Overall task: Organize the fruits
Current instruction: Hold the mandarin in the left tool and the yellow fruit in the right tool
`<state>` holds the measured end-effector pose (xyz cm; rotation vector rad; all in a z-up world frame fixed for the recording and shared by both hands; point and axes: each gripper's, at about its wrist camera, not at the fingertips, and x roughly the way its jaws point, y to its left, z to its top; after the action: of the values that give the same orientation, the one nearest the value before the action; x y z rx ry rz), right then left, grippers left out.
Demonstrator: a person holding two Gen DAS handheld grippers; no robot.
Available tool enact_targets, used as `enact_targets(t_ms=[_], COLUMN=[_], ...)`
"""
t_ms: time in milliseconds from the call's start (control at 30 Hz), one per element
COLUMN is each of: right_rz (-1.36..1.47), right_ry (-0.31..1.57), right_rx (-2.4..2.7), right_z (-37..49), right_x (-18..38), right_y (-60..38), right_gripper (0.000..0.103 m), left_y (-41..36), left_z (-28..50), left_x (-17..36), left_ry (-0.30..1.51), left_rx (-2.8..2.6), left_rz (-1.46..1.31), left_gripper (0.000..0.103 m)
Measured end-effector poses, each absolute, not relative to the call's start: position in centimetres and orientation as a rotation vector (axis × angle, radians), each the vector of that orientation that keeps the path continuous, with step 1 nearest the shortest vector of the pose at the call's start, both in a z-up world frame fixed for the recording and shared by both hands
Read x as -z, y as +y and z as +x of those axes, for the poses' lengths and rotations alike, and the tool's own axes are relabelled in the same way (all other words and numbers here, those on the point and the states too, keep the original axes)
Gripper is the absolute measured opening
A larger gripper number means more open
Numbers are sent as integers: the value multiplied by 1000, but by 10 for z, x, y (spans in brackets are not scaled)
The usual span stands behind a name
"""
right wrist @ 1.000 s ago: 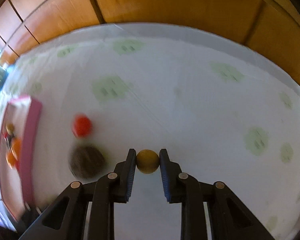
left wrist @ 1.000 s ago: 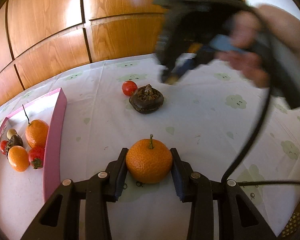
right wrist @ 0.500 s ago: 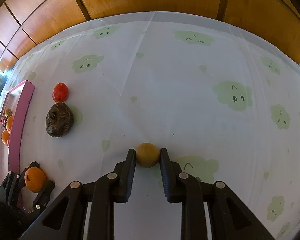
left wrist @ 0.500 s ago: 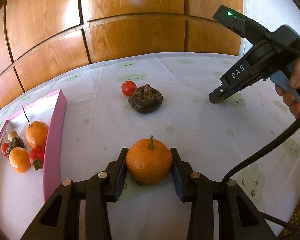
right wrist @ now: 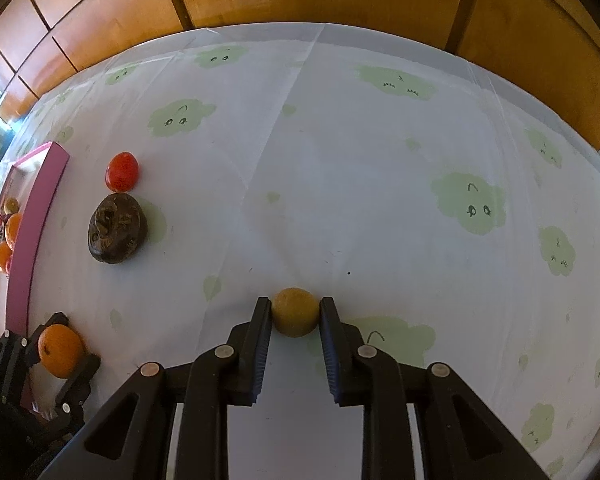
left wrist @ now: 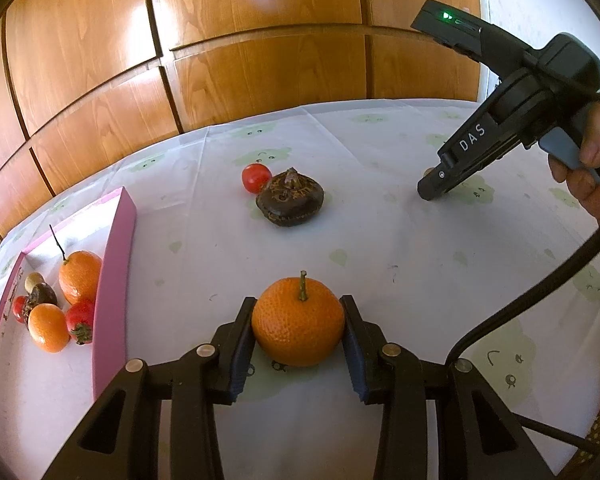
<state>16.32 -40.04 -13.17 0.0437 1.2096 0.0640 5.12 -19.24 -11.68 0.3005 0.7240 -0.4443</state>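
My left gripper (left wrist: 298, 312) is shut on a stemmed orange mandarin (left wrist: 298, 322), held low over the cloud-print cloth. My right gripper (right wrist: 295, 310) is shut on a small yellow-brown round fruit (right wrist: 295, 313), tips pointing steeply down close to the cloth. The left wrist view shows the right gripper (left wrist: 434, 190) at the right, held by a hand (left wrist: 592, 176). A red tomato (left wrist: 256, 178) and a dark brown wrinkled fruit (left wrist: 290, 202) lie together mid-table. The pink tray (left wrist: 118, 264) at the left holds two oranges, a strawberry and smaller fruits.
Wooden wall panels (left wrist: 260, 60) run behind the table. A black cable (left wrist: 540, 292) trails from the right gripper across the right side of the left wrist view. In the right wrist view, the tomato (right wrist: 122, 172) and the dark fruit (right wrist: 116, 228) sit left of my right gripper.
The right gripper, with the small fruit, swung from above the dark fruit to the right and came down close to the cloth. The left gripper and mandarin stayed put.
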Motion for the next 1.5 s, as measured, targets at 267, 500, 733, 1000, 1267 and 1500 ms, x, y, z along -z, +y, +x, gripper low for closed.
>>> enact_targets(t_ms=[267, 500, 733, 1000, 1267, 1500], right_rz=[63, 68, -17, -91, -126, -154], right_ry=[1210, 1206, 1189, 1175, 1165, 1156], right_rx=[-82, -108, -100, -86, -78, -82], right_z=[158, 160, 157, 153, 145, 142], right_x=[128, 130, 131, 131, 132, 129], right_y=[-395, -401, -388, -379, -351, -346], right_gripper=[23, 23, 23, 23, 23, 23], left_y=[-189, -181, -168, -160, -152, -142], left_z=[56, 63, 50, 42, 38, 38], left_x=[114, 106, 80, 60, 54, 50], left_ry=[758, 849, 811, 794, 797, 799], left_rx=[456, 476, 459, 447, 435, 424], left_rz=[274, 223, 190, 168, 154, 134], left_gripper=[41, 40, 40, 40, 40, 40])
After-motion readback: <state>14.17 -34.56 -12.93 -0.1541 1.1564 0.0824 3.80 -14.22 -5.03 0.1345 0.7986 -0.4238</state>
